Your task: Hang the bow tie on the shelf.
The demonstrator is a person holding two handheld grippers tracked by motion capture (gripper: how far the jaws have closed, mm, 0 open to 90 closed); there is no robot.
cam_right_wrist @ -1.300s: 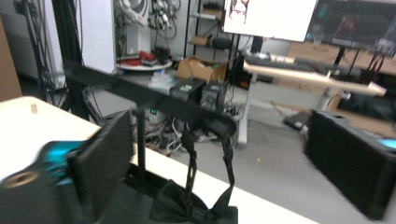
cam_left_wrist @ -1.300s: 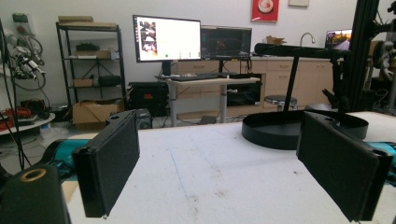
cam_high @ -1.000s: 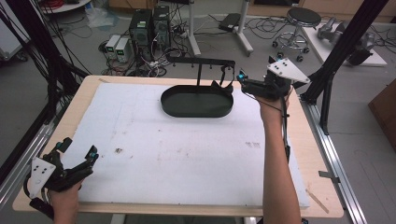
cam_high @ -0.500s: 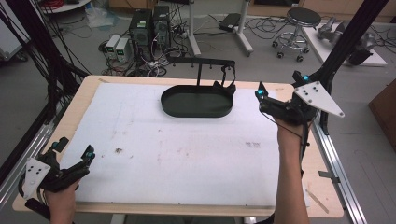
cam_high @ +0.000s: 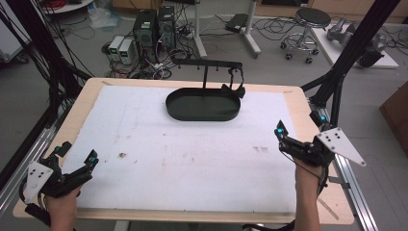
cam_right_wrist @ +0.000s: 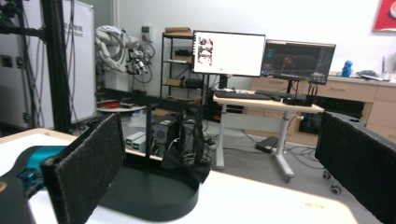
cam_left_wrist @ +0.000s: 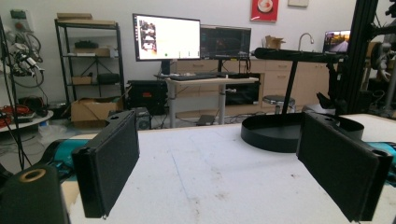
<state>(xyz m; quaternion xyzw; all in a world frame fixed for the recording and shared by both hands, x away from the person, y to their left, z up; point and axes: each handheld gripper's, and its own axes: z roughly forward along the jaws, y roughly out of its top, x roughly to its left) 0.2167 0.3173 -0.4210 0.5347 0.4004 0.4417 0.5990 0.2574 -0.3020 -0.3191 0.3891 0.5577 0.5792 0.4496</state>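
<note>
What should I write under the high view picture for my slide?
Two open grippers, left gripper and right gripper, rest apart from a black tray.

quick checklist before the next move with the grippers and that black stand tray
1. Left gripper open and holding nothing: ok, jaws stand wide apart in the left gripper view.
2. Right gripper open and holding nothing: ok, jaws wide apart in the right gripper view.
3. Black oval tray sits flat on the white mat at the far side: ok.
4. Dark item hanging from the stand's bar at its right end: in place, what it is cannot tell.
5. Tray inside free of things: ok from the high view.
6. Both grippers apart from the tray, near the table's front corners: ok.
</note>
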